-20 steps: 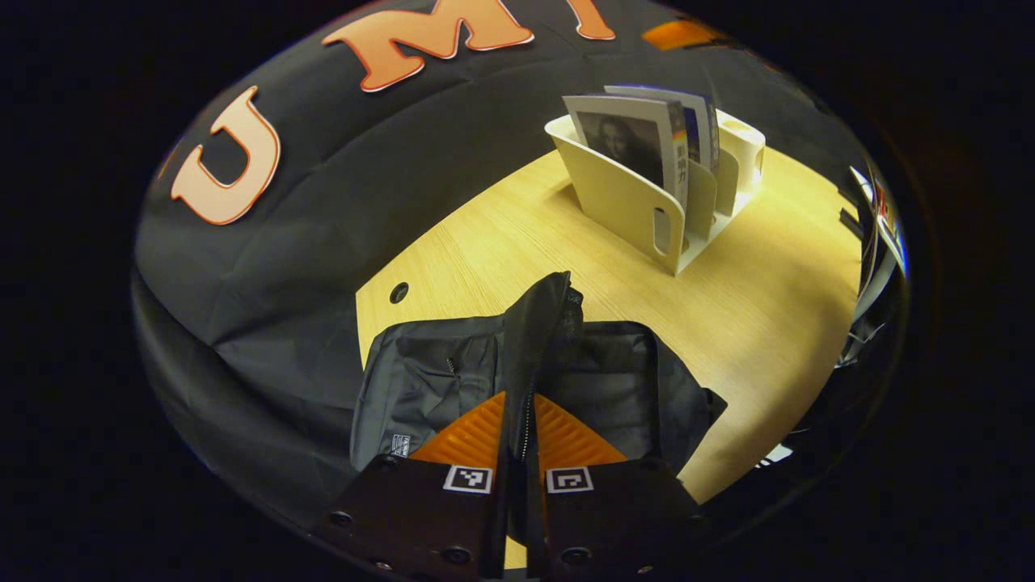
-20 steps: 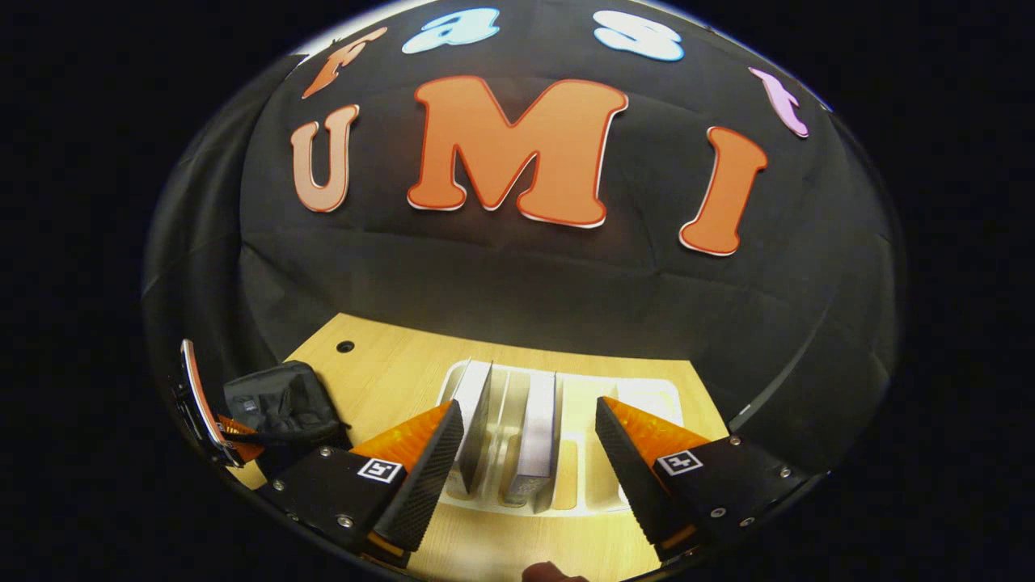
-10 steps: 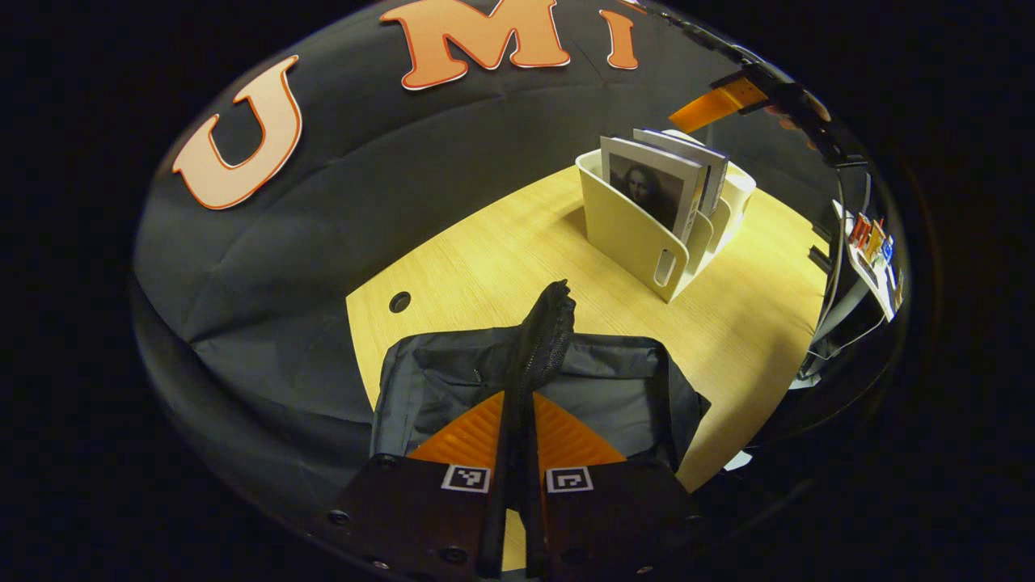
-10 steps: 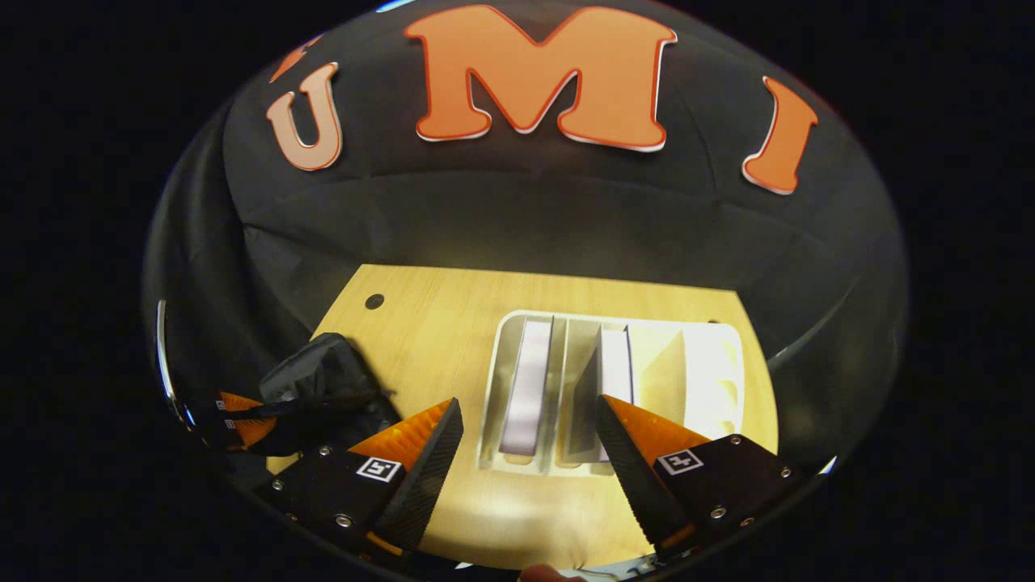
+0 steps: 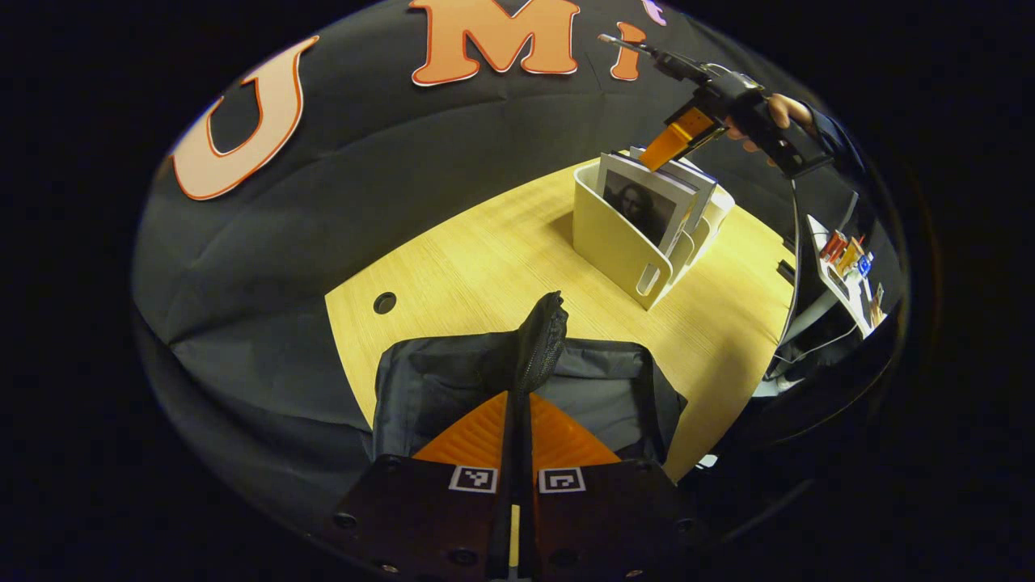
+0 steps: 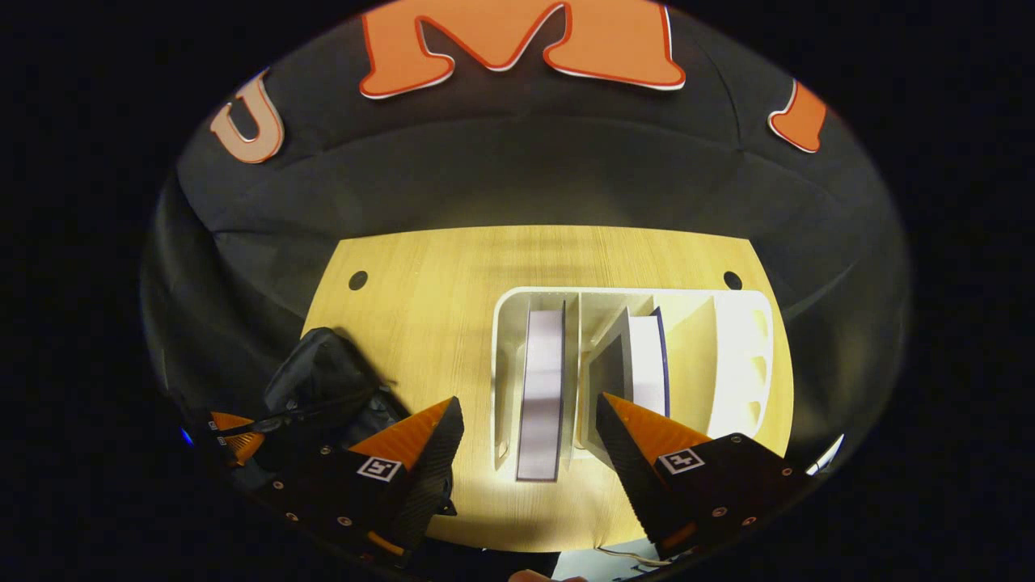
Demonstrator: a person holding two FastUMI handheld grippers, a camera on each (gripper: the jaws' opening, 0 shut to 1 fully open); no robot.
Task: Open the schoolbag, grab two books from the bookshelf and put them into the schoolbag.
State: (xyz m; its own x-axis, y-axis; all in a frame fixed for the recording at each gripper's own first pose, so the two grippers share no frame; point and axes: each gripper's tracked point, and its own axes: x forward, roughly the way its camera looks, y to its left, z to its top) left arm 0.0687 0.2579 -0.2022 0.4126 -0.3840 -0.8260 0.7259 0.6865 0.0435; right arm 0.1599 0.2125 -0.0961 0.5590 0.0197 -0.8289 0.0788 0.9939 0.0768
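The black schoolbag [image 5: 437, 380] lies on the wooden table at the near edge in the left gripper view. My left gripper [image 5: 517, 398] is shut on its zipper flap [image 5: 543, 335], which stands lifted upright. A white bookshelf [image 5: 618, 242] farther right holds two books [image 5: 647, 202]. My right gripper [image 6: 525, 412] hangs open above the bookshelf [image 6: 736, 347], looking down. One book [image 6: 542, 380] stands between its fingers' lines, and a second book [image 6: 647, 364] is just right of it. The right gripper [image 5: 683, 133] is seen from the left gripper view over the books, held by a hand [image 5: 780, 109].
The table [image 6: 428, 275] has cable holes [image 6: 357, 280] at both back corners. The schoolbag [image 6: 323, 388] and the left gripper [image 6: 234, 424] sit at the table's left in the right gripper view. Off the table's right edge stands a stand with cables and small coloured items [image 5: 845, 259].
My right gripper rose and tilted down over the bookshelf, still open. It has come over the books in the left gripper view. My left gripper keeps hold of the flap.
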